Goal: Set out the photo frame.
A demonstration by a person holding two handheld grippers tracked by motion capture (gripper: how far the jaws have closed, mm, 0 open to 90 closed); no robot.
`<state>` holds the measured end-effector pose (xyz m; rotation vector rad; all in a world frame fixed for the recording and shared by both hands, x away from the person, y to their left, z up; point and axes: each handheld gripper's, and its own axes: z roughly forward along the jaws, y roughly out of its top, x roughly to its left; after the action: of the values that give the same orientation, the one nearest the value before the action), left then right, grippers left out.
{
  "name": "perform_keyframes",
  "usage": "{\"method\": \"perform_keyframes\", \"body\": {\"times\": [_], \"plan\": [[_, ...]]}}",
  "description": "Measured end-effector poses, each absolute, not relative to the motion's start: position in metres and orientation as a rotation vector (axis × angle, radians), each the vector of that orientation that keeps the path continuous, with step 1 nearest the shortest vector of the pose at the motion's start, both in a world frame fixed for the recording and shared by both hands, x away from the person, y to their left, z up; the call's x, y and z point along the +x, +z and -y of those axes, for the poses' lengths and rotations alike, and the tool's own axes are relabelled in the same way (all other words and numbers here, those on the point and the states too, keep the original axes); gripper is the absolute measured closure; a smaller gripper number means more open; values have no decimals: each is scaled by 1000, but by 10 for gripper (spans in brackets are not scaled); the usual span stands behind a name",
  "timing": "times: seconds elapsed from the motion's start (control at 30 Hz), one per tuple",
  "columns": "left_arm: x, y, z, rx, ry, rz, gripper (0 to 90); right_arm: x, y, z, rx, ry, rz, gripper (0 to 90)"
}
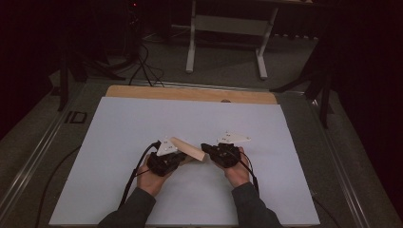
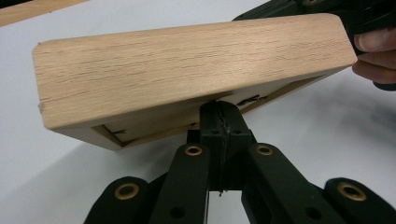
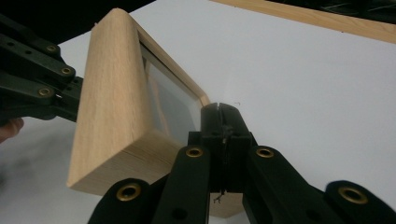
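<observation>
So the light oak-coloured wooden frame with rounded edges is up off the white table sheet, hanging between the two hands roughly mid-table, a bit toward the near side. It's tilted, with its left end higher and farther back.

The left gripper has it from the near left. In the left gripper view the black jaws are pressed together right at the frame's underside lip, so they look clamped on that thin inner edge. The right gripper comes in at the right end. In the right gripper view its jaws are also squeezed together at the rim of the frame, next to a glassy inset panel.

What exactly sits between each pair of jaws is hard to make out, since the tips hide the contact spot. In the high view the frame's near edge is partly covered by the grippers. A wooden table strip runs along the far side of the sheet, and the room behind is dark.
</observation>
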<state>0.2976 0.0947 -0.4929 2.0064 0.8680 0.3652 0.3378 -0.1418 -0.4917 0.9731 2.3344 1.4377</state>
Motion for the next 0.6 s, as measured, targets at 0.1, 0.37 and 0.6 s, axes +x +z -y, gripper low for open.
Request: {"method": "perform_keyframes", "body": {"times": [0.1,0.37,0.6], "plan": [[297,-493,-94,2004,365,-865,897,339,-493,143,982,1427,-2337,894],[298,-492,-93,2008,367,-853,897,339,-496,143,996,1413,-2335,895],[300,-494,-93,2013,367,-864,896,334,-497,141,995,1406,-2347,895]]}}
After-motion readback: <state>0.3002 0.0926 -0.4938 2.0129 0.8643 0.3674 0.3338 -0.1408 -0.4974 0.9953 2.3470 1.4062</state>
